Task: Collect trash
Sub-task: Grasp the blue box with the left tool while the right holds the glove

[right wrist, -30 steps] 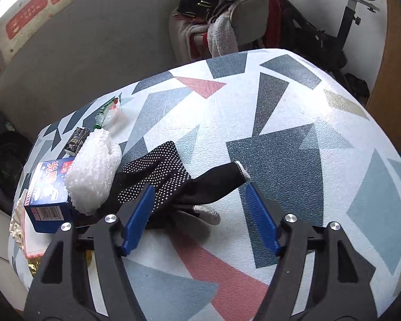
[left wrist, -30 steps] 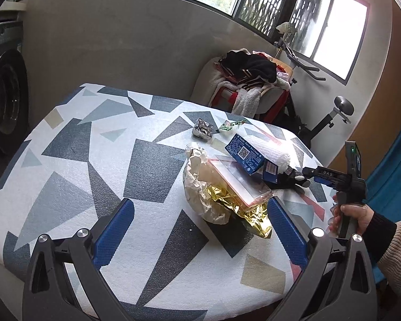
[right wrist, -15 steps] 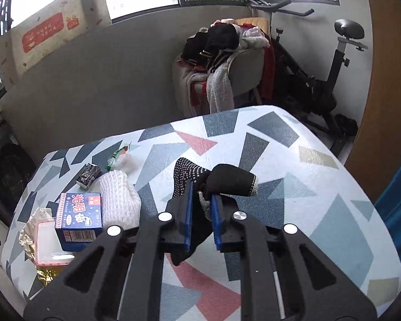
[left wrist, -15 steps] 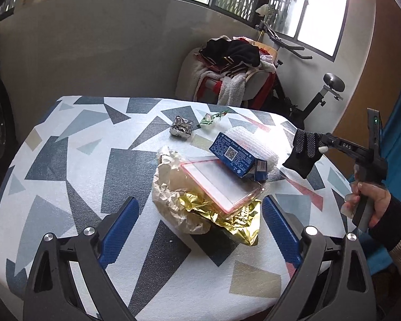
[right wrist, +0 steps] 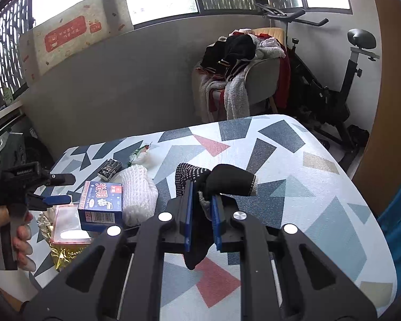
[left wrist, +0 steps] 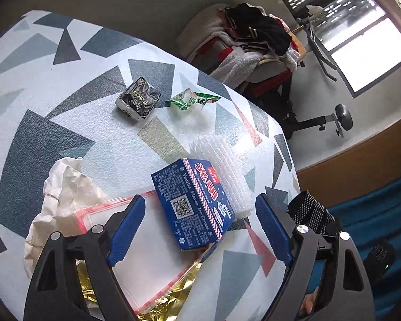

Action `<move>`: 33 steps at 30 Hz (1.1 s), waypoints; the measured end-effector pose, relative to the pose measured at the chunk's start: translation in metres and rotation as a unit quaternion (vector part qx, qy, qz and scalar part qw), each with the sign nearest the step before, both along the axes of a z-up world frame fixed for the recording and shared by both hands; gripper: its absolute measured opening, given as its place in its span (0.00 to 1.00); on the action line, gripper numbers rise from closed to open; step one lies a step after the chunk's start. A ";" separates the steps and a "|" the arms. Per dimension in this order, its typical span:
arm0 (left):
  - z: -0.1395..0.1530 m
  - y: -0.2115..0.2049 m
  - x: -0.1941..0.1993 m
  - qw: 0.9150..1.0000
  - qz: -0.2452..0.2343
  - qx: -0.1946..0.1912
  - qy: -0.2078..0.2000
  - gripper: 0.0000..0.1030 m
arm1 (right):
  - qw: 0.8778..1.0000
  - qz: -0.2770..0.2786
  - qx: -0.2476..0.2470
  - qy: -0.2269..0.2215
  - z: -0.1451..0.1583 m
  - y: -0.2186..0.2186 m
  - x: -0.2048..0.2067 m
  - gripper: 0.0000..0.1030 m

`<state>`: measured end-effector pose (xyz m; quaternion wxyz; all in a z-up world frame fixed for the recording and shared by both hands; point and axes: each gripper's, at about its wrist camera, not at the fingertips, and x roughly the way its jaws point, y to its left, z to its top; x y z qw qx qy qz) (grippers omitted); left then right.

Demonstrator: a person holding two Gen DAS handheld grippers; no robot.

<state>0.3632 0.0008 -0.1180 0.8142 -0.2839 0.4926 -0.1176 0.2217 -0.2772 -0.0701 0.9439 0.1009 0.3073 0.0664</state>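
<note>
A blue ice cream box (left wrist: 193, 203) lies on a clear red-rimmed container (left wrist: 147, 262), next to a white foam net (left wrist: 222, 165). My left gripper (left wrist: 200, 206) hovers over the box with its jaws closing; the box is between them, but the pads stand clear of it. Crumpled white paper (left wrist: 64, 184) and gold foil (left wrist: 173, 299) lie under the container. Farther off are a black wrapper (left wrist: 137, 101) and a green wrapper (left wrist: 192, 100). My right gripper (right wrist: 202, 191) is shut on a black dotted glove (right wrist: 227, 180), held above the table.
The patterned table (right wrist: 320, 187) ends at a rounded edge on the right. Behind it stand a chair piled with clothes (right wrist: 243, 72) and an exercise bike (right wrist: 347, 80). A hand holds the left gripper (right wrist: 64, 189) at the left of the right wrist view.
The left gripper has swung in over the blue box, with its jaws narrowing. The right gripper closed on the black glove and lifted it off the table.
</note>
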 end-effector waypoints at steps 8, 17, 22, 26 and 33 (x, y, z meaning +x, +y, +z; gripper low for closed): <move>-0.019 0.003 0.035 0.999 0.012 0.021 0.037 0.66 | 1.000 0.013 -0.009 0.003 -0.014 0.001 -0.004 0.16; -0.029 -0.011 0.037 0.999 -0.011 0.035 0.031 0.46 | 1.000 0.012 -0.001 0.009 -0.020 -0.004 -0.006 0.16; -0.002 -0.019 0.028 0.997 -0.028 0.070 -0.020 0.40 | 1.000 0.014 0.001 0.008 -0.019 -0.004 -0.010 0.16; 0.034 -0.029 0.014 0.989 -0.056 0.117 -0.078 0.38 | 1.000 0.019 0.000 0.002 -0.012 0.001 -0.015 0.16; 0.078 -0.036 -0.033 0.972 -0.070 0.173 -0.144 0.38 | 0.999 0.035 0.004 -0.013 0.009 0.015 -0.032 0.16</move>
